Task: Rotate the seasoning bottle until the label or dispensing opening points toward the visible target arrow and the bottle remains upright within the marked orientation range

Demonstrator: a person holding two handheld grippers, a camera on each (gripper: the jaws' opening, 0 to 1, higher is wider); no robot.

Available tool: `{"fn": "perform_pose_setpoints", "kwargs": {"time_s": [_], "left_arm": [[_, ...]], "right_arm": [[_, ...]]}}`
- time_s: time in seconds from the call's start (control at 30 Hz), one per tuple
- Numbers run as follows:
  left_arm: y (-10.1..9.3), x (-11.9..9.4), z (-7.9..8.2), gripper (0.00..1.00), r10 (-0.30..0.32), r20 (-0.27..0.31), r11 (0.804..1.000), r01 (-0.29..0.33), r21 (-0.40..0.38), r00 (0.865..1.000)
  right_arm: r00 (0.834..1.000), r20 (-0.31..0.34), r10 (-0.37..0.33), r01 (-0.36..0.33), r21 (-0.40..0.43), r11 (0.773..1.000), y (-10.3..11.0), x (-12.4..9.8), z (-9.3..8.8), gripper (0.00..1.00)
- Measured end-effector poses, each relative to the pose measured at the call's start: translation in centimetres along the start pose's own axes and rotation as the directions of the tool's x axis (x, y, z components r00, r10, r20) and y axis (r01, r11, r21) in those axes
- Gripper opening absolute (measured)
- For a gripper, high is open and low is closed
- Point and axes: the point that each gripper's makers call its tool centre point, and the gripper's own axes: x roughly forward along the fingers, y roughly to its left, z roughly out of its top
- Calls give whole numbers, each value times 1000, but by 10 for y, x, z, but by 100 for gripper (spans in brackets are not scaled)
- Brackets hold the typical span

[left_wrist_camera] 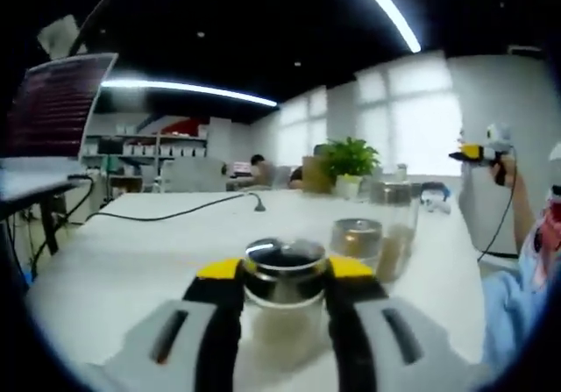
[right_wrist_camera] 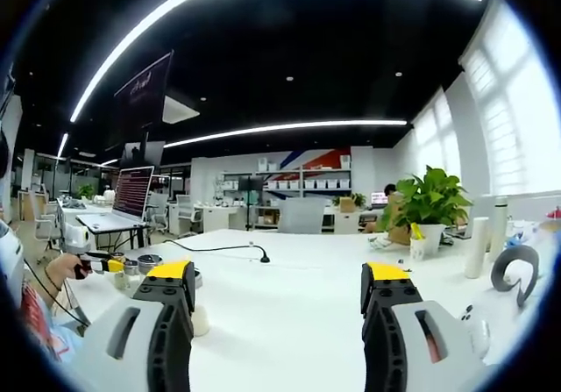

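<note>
On the near edge of the white table (left_wrist_camera: 131, 260), left gripper (left_wrist_camera: 284, 274) clamps the seasoning bottle (left_wrist_camera: 283, 300), upright; second jar (left_wrist_camera: 357, 238) just right. Right gripper (right_wrist_camera: 279, 280) spread wide, holding nothing.

left gripper view low and close over the white table (left_wrist_camera: 131, 260), right gripper view higher, both sharing it

A white bench (right_wrist_camera: 289, 295) carried a black cable (right_wrist_camera: 219, 249) and a potted green plant (right_wrist_camera: 425, 203). A laptop (right_wrist_camera: 123, 201) stood open on a desk to the left. Shelving (right_wrist_camera: 298, 186) with what may have been storage boxes lined the far wall.
</note>
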Motion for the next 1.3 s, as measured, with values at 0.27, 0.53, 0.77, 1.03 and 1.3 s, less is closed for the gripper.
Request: {"fn": "perform_pose_setpoints", "kwargs": {"time_s": [0.27,0.53,0.77,1.03,1.3], "left_arm": [[-6,0,-11,37,-73,-52,997,74,14,996],[-10,-1,-12,37,-119,-59,993,120,9,991],[-13,-3,-13,38,-170,-61,985,171,5,983],[-11,-12,3,60,-96,-62,995,97,9,993],[-12,-16,20,68,26,-48,998,-23,60,999]], "right_arm": [[1000,-8,11,-11,-1,1000,2,2,-2,80],[1000,-20,4,-4,3,1000,-2,5,-6,80],[1000,-25,10,-10,4,1000,-1,4,-7,80],[1000,-18,3,-3,-10,1000,-1,2,-4,80],[1000,-11,4,-4,-11,1000,-1,1,-2,80]]}}
